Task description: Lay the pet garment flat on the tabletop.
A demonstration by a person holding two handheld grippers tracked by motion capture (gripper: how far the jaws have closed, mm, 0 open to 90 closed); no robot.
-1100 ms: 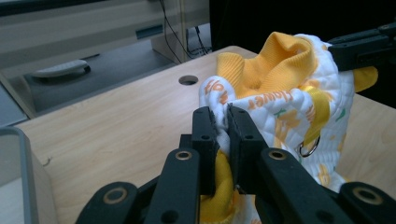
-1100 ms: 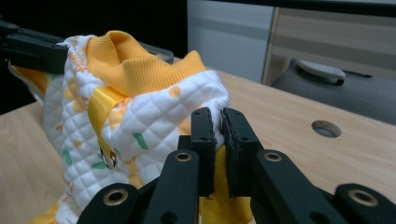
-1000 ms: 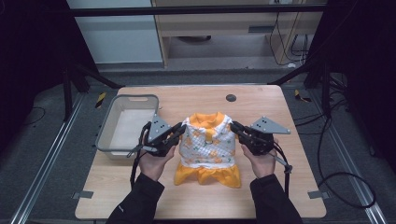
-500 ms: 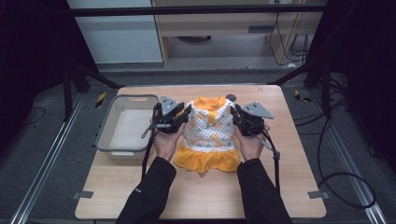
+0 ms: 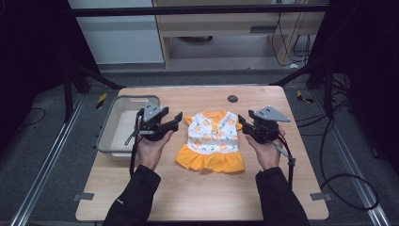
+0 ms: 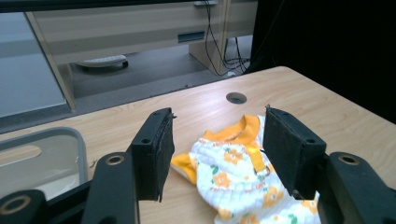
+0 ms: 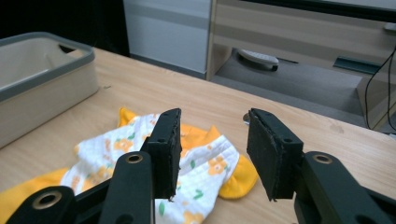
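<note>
A: What could go wrong from here?

B: The left tongs (image 5: 178,119) hover close beside the dress's (image 5: 212,140) left sleeve, with the grey bin (image 5: 109,137) just beyond them. A careless sweep could snag that sleeve and rumple the spread cloth, or knock the bin.

A: And the dress itself?

B: It lies flat on the tabletop (image 5: 188,197), collar away from the person, between both tongs and touching neither. The left tongs have just been opening, nothing between their jaws. The right tongs (image 5: 243,121), beside the dress's right sleeve, have likewise just been opening, empty.
</note>
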